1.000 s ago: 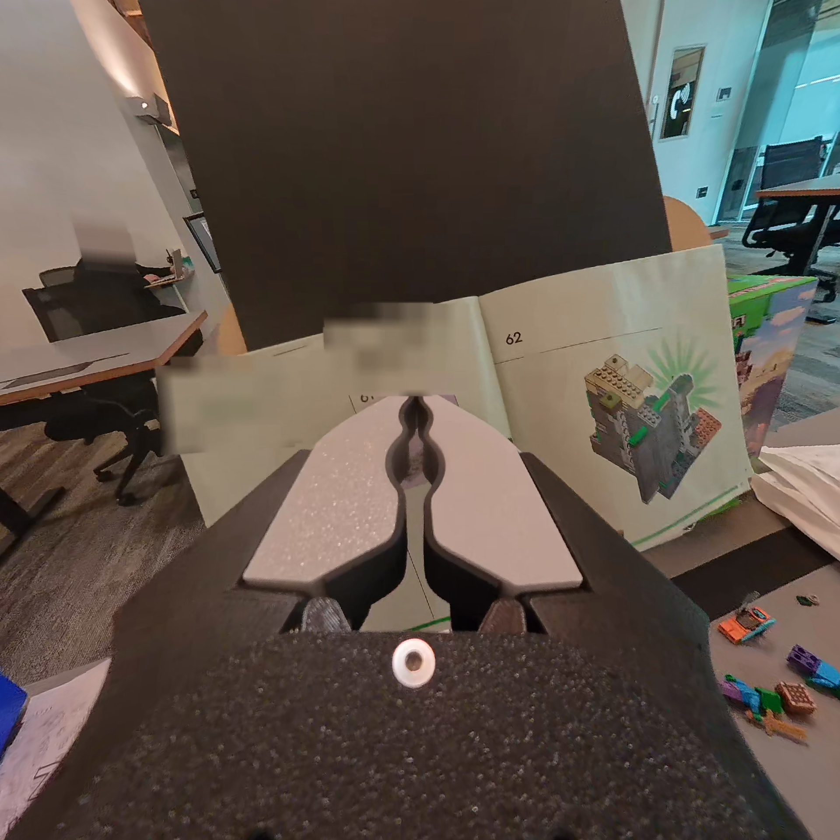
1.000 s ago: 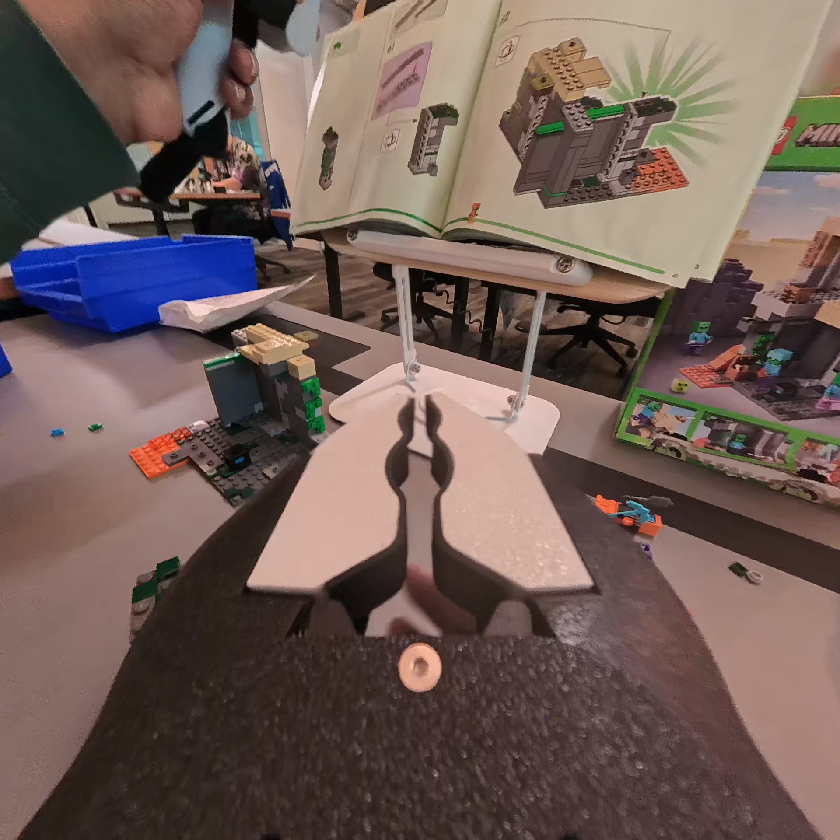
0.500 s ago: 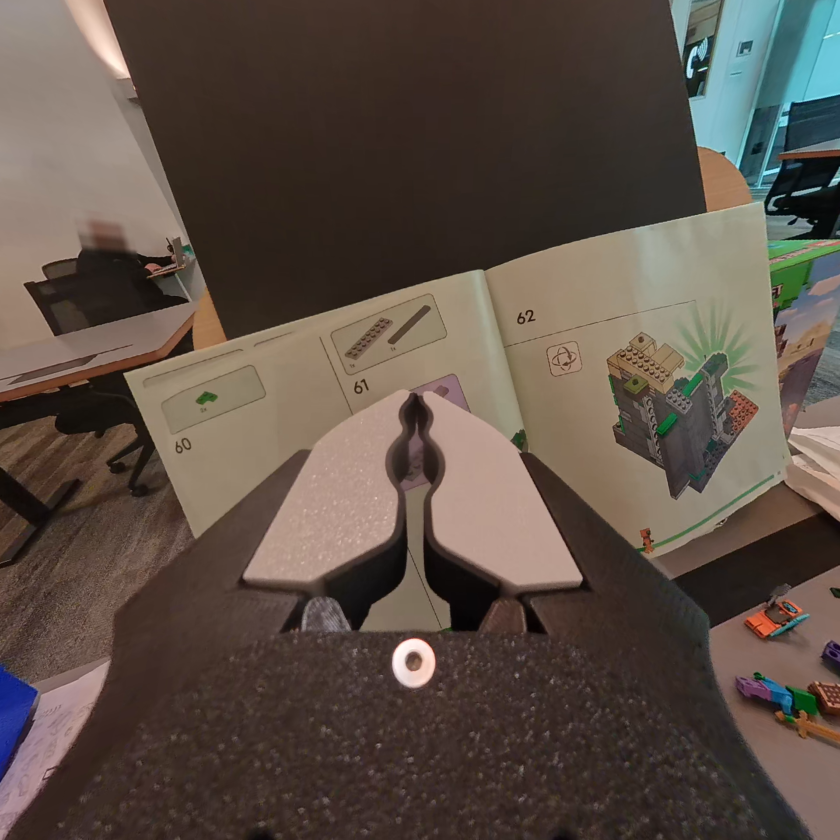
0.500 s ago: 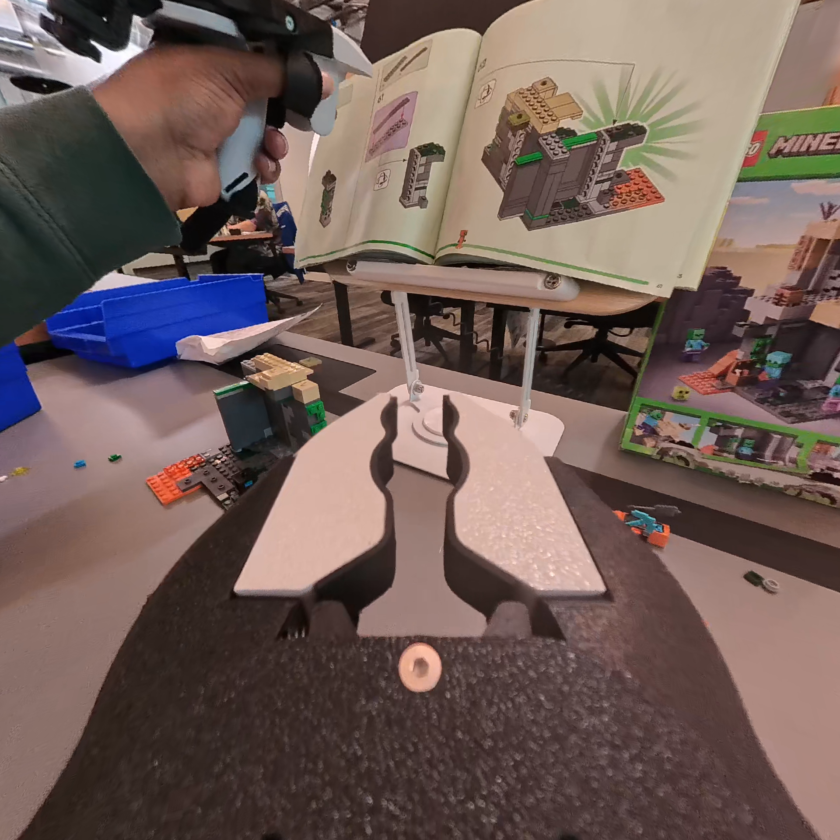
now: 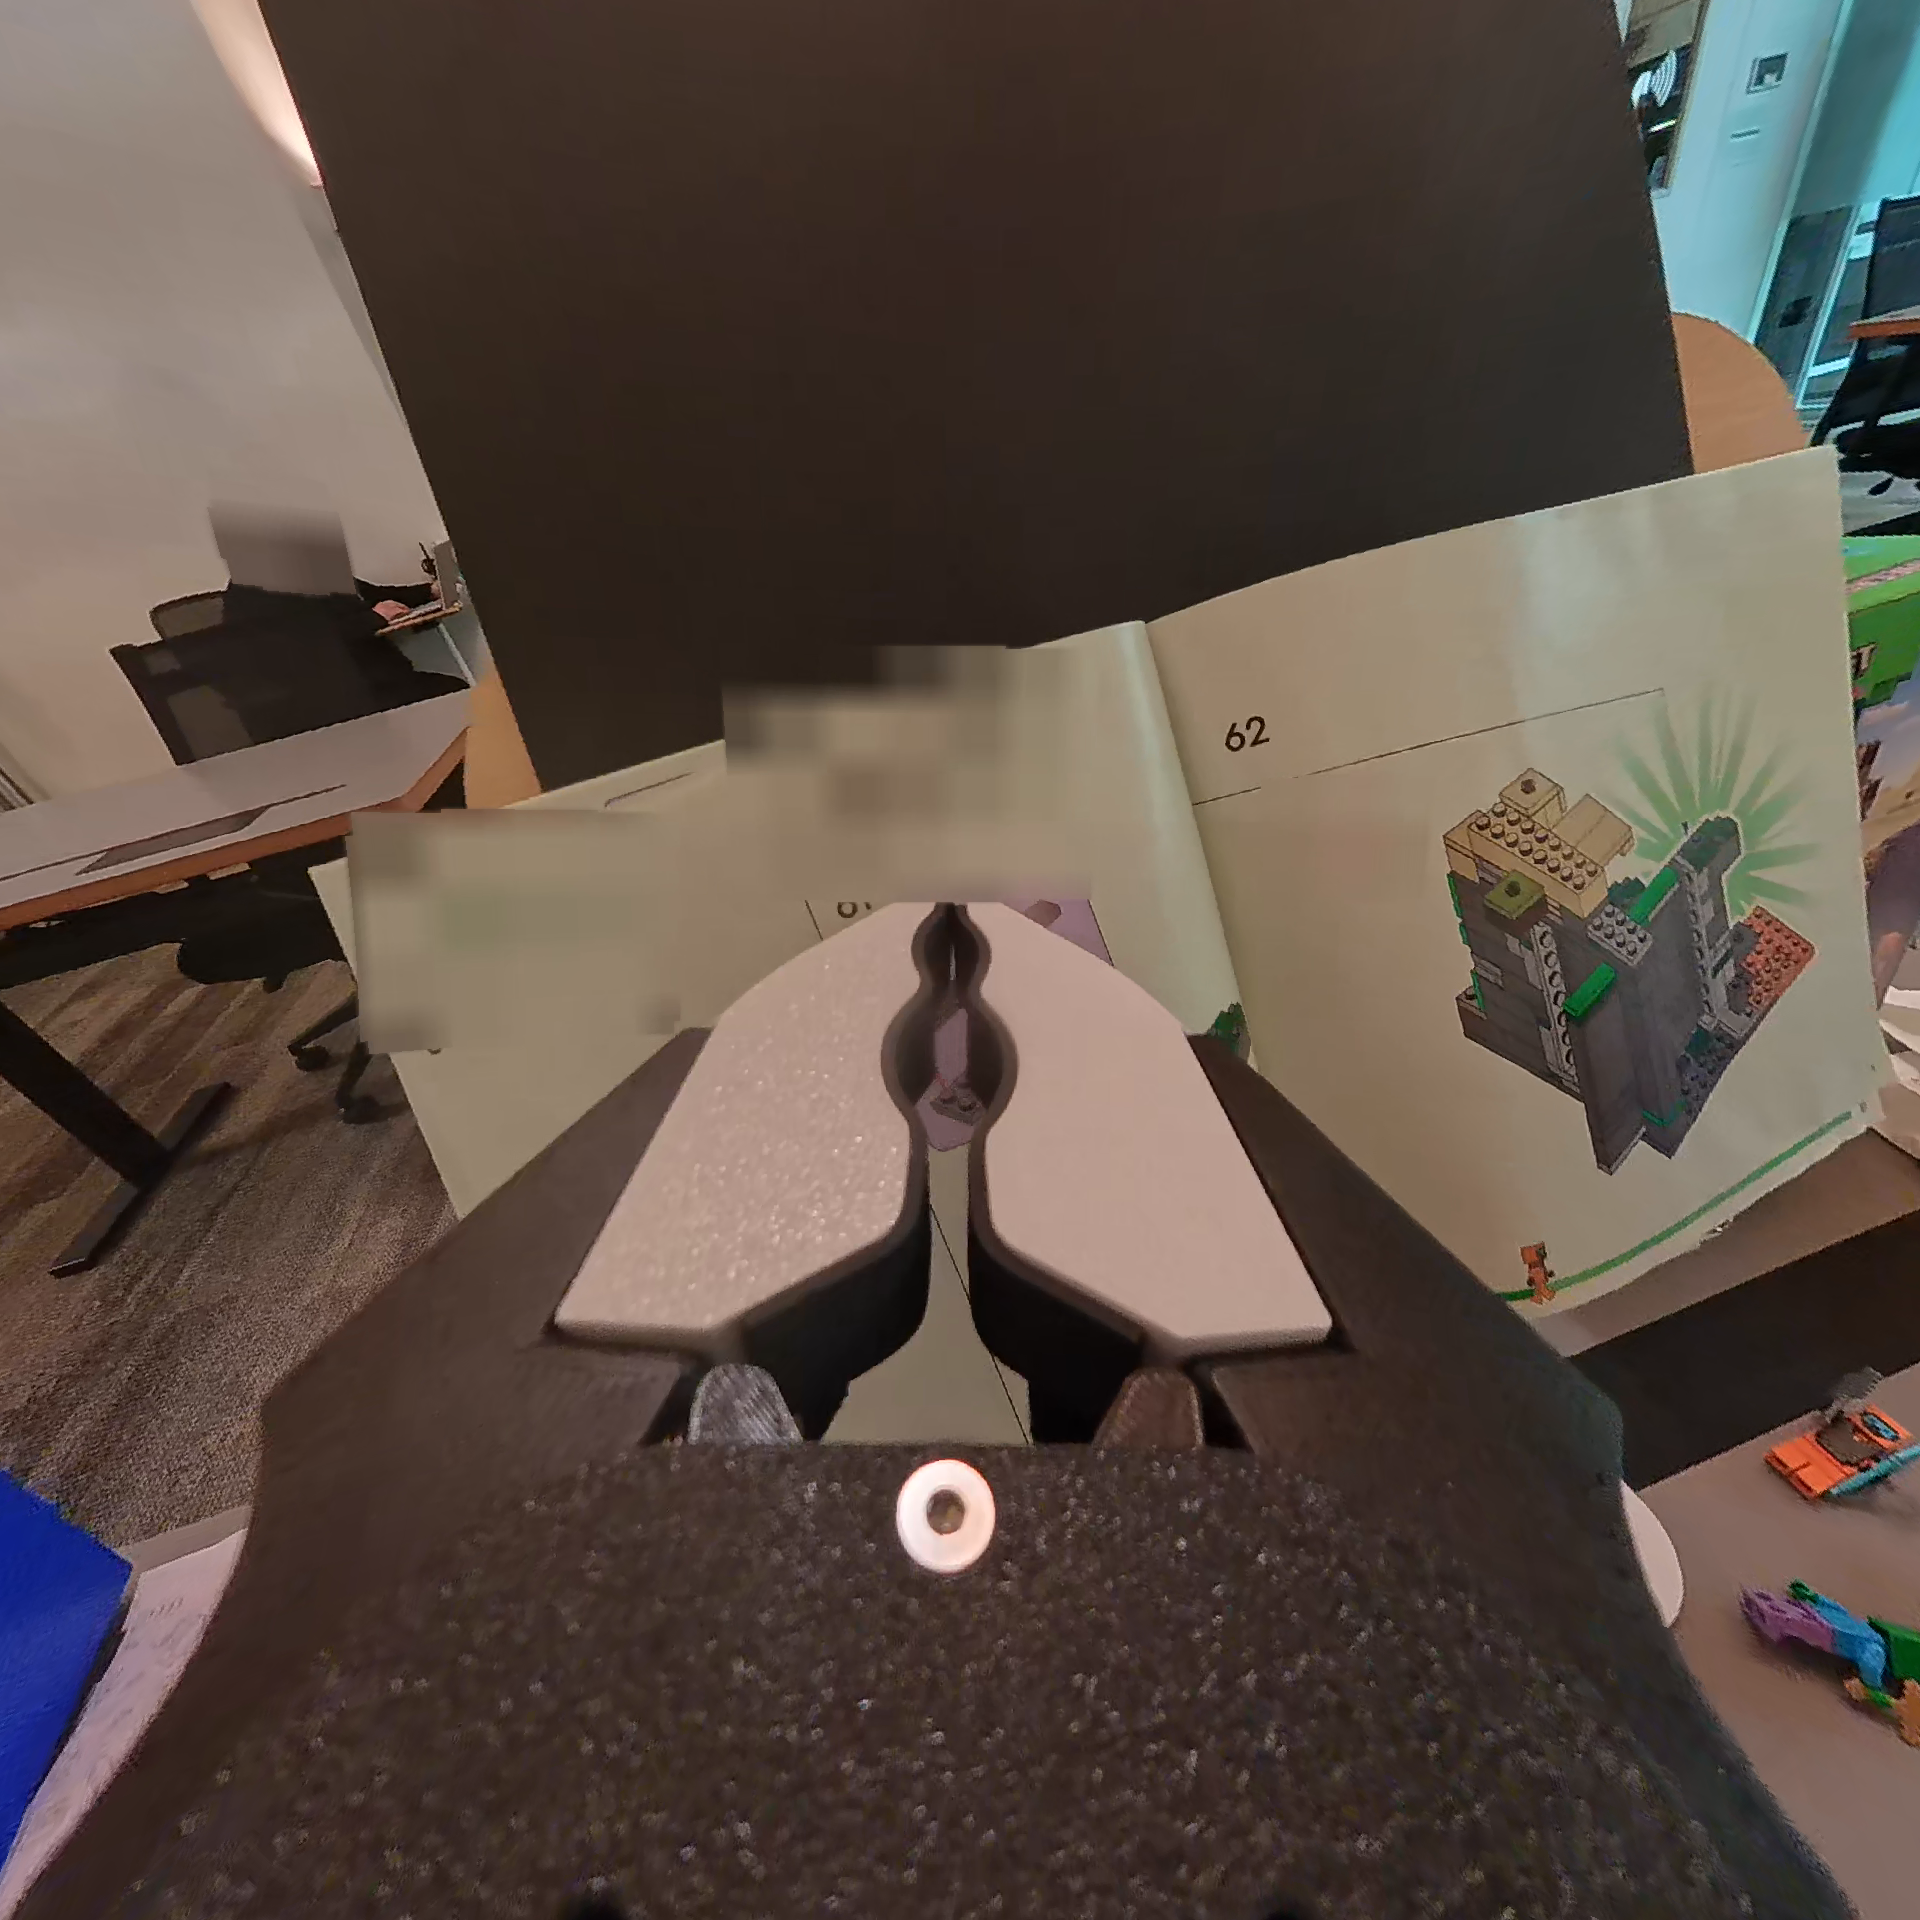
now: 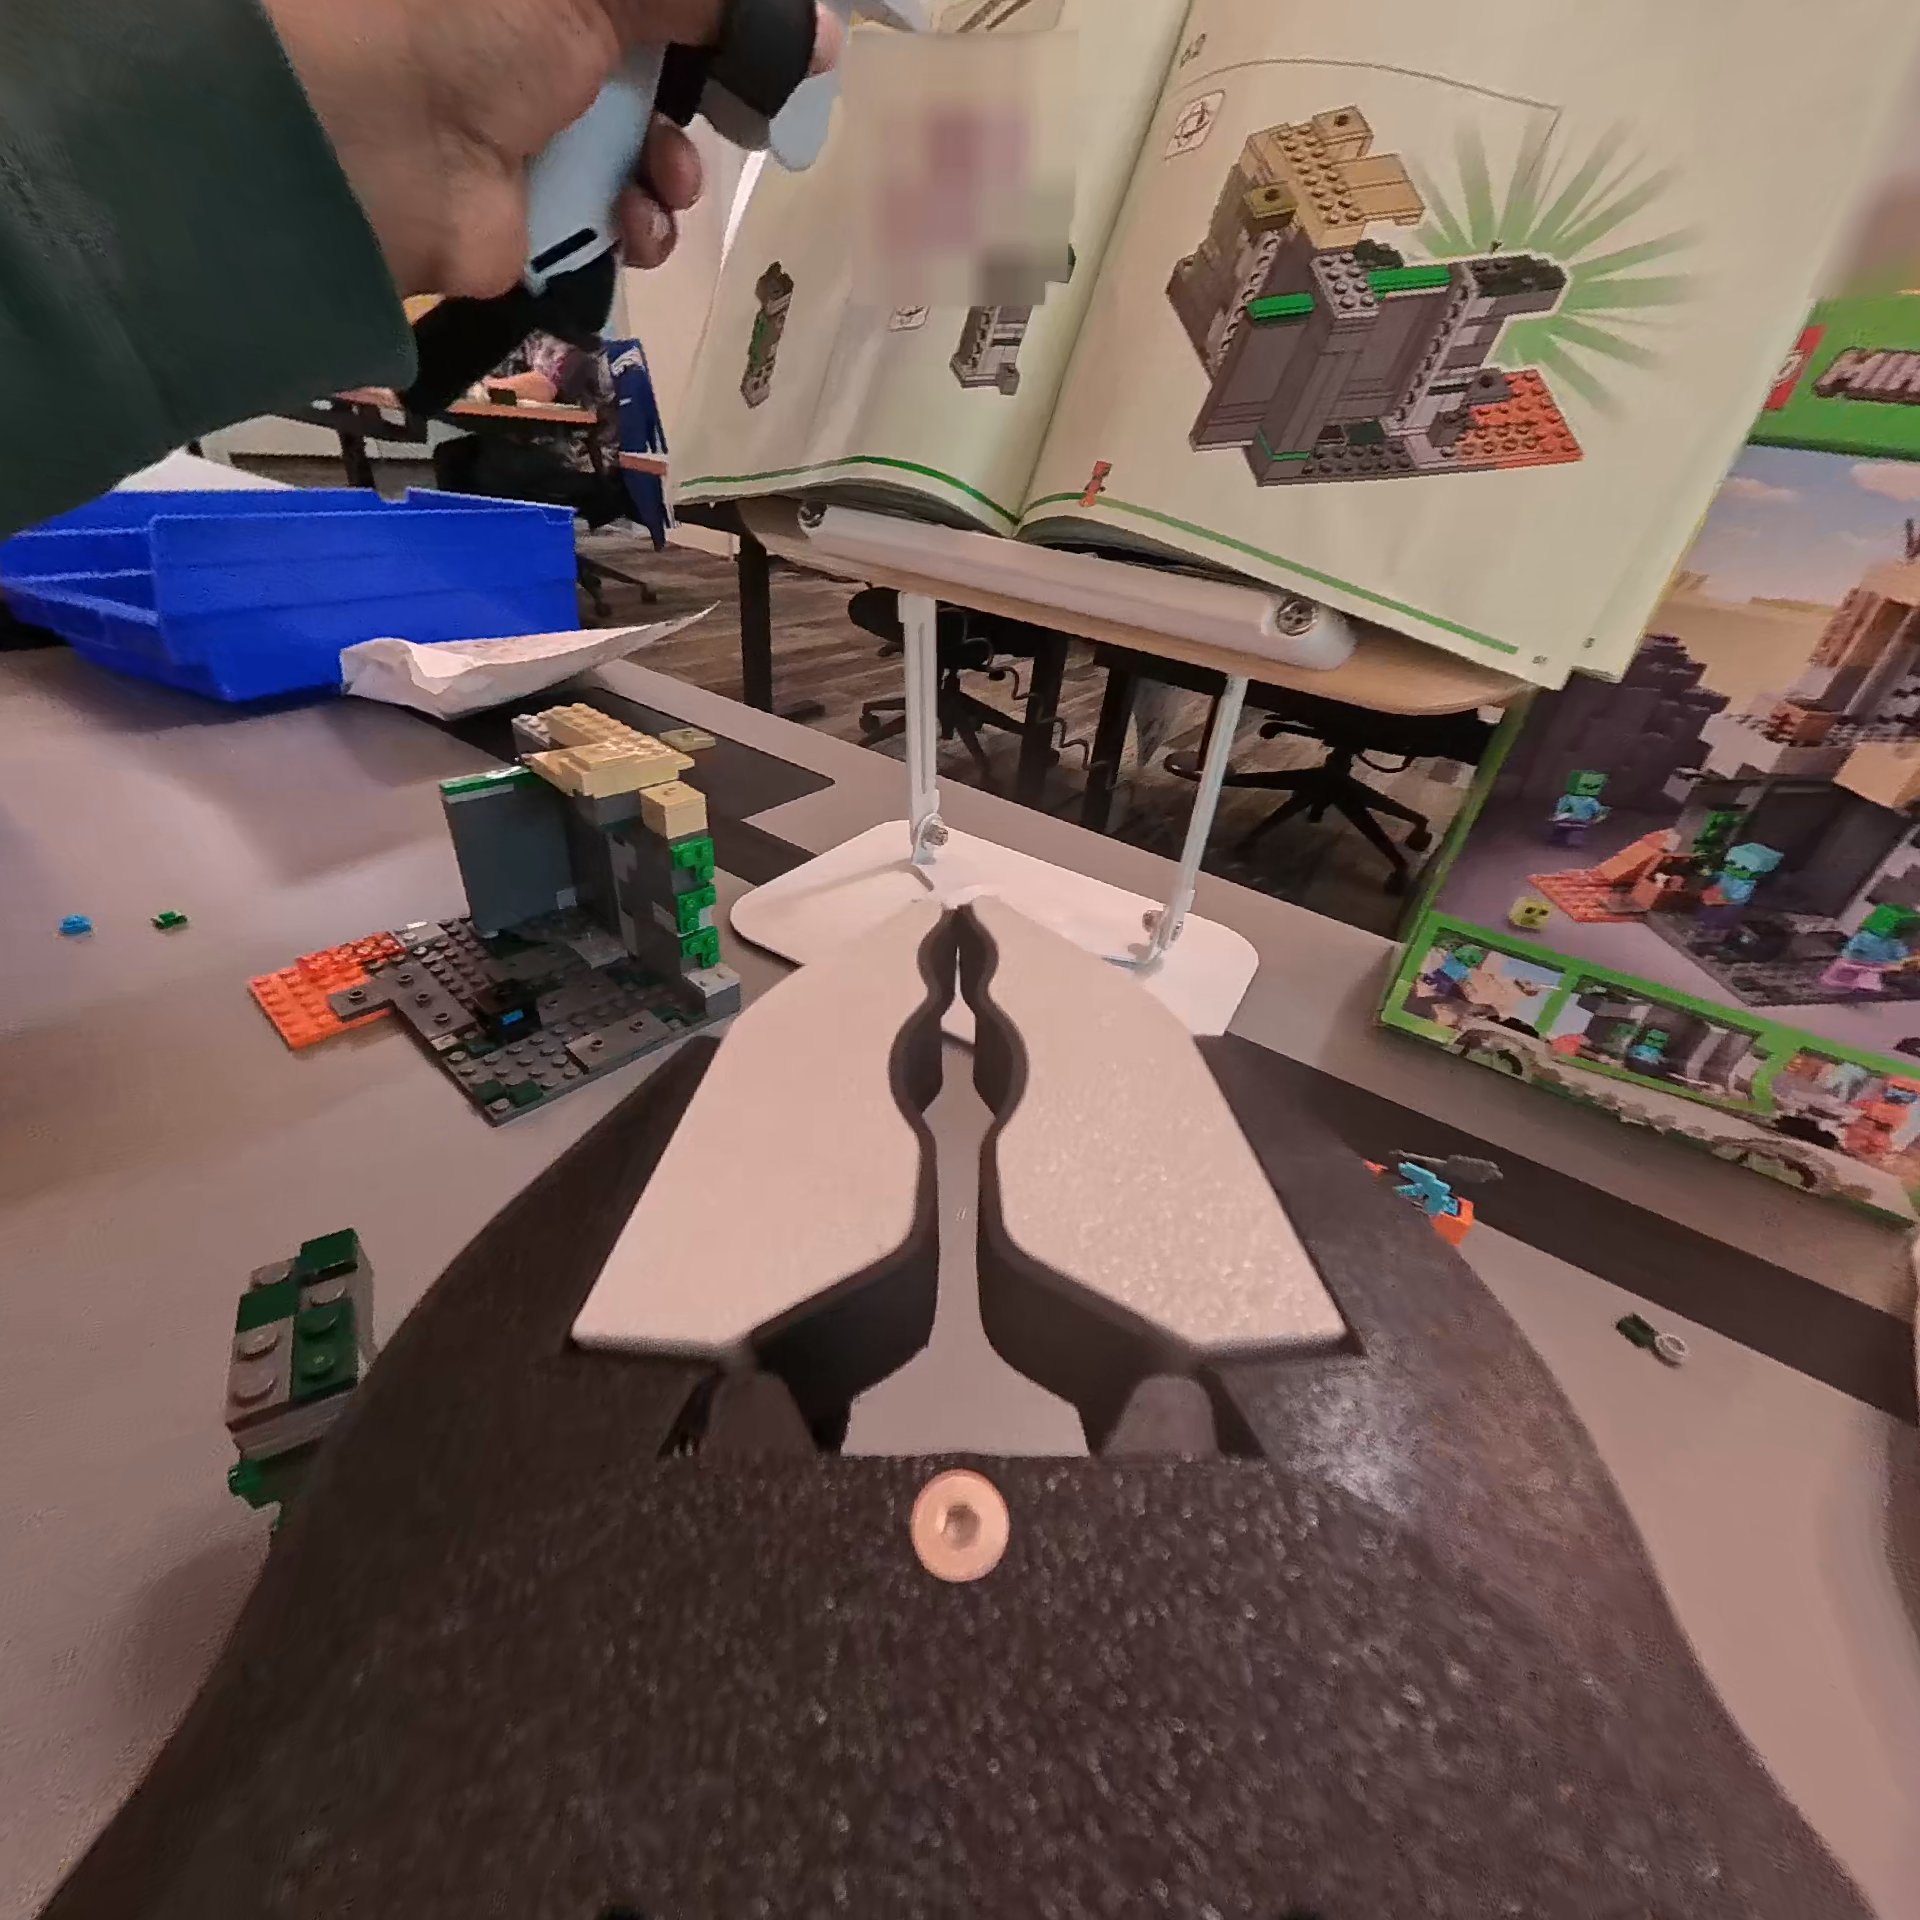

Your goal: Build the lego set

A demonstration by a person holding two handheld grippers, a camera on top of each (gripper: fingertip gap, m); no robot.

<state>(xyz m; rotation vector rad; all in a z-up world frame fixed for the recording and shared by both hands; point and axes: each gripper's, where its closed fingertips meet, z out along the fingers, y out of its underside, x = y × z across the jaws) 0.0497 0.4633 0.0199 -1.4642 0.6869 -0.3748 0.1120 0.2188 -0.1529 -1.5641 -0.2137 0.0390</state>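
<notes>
Right wrist view shows the half-built Lego tower (image 6: pixel 582 894) standing on the grey table (image 6: pixel 125 1143), left of the book stand (image 6: pixel 997 914). Both the right gripper (image 6: pixel 956 920) and the left gripper (image 5: pixel 948 920) are closed on nothing. The tower looks light and rigid but snap-fragile; I'd grasp its dark baseplate, not the tan top.

Blue bins (image 6: pixel 312 592): stacked at the far left edge of the grey bench (image 6: pixel 156 1143).
Crumpled white paper (image 6: pixel 499 660): lay just beside the bins, toward the bench's far edge.
Dark panel (image 5: pixel 987 364): stood upright beyond the bench.
Office chairs (image 6: pixel 1340 790): stood on the wood floor (image 5: pixel 156 1247) past the far edge.
Neighbouring desk (image 5: pixel 208 821): well apart, with a seated person (image 5: pixel 281 613) behind it.
</notes>
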